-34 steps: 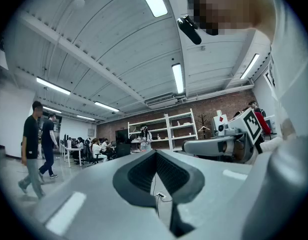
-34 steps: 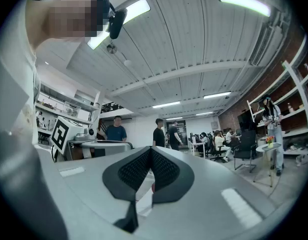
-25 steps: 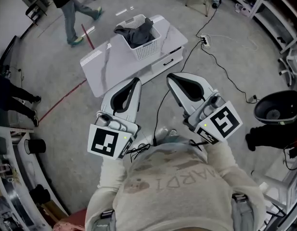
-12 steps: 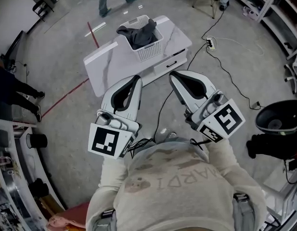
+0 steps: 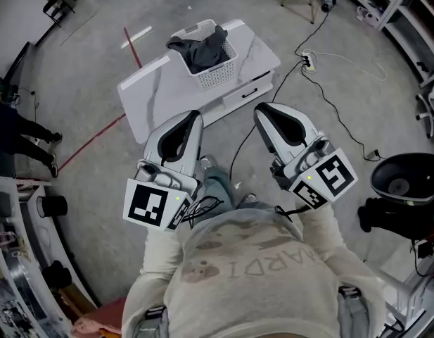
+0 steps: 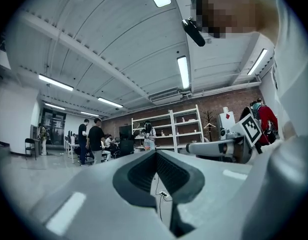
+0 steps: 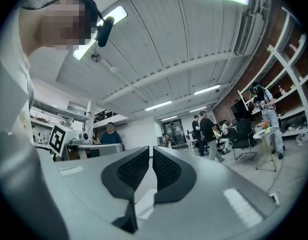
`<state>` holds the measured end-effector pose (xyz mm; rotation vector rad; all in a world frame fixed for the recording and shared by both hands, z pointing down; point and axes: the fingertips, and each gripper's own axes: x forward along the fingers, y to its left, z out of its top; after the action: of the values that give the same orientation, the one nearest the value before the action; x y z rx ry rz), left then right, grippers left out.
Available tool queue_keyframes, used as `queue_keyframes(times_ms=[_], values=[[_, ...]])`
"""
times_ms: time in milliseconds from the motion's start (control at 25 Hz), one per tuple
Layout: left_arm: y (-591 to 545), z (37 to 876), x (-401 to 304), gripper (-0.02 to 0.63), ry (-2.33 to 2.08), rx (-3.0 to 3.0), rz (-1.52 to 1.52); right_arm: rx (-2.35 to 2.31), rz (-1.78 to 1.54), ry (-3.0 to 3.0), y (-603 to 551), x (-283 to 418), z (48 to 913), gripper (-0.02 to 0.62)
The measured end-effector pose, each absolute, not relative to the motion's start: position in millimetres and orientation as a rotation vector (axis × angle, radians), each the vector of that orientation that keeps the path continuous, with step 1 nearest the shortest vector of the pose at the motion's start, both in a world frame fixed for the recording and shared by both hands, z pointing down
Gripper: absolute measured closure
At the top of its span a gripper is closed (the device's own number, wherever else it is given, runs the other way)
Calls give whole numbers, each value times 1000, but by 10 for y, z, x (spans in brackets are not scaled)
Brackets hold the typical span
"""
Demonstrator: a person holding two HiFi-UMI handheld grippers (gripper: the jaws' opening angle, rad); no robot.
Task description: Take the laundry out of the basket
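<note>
Large lab-like workshop, strip lights (image 6: 182,71) glowing overhead, white shelving (image 6: 186,129) standing against a brick wall (image 6: 228,96), people (image 6: 96,141) standing in groups, cables (image 5: 329,97) trailing across the concrete floor (image 5: 83,69)

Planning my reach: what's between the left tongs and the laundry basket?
In the head view, only bare white tabletop shows between the left tongs and the basket of dark laundry; nothing stands there.

Saw a white lattice basket (image 5: 221,71) standing upright at twelve o'clock of the head view, on the one-o'clock end of a pale table (image 5: 153,97). Found dark grey laundry (image 5: 199,48) bunched inside, heaped above the rim and draped over it at ten o'clock.
</note>
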<state>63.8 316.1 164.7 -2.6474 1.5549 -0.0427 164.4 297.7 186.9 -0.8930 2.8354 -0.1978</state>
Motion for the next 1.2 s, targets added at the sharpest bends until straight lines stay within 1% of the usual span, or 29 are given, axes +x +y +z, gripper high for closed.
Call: queue_keyframes(times_ms=[280, 520, 880, 1040, 1200], values=[[2492, 1744, 235, 606, 1564, -2663, -16, -925, -196, 2849, 2382, 1304, 1942, 548], [1747, 1778, -80, 606, 1463, -2695, -56, -983, -186, 2828, 1581, 918, 1872, 548], [819, 1804, -854, 606, 1387, -2747, -96, -1078, -151, 2787, 572, 230, 1739, 548], [498, 1841, -1138, 606, 1379, -2771, -90, -1152, -128, 2753, 293, 116, 1679, 548], [214, 1940, -1218, 606, 1374, -2832, -43, -1228, -119, 2746, 78, 137, 1688, 548]])
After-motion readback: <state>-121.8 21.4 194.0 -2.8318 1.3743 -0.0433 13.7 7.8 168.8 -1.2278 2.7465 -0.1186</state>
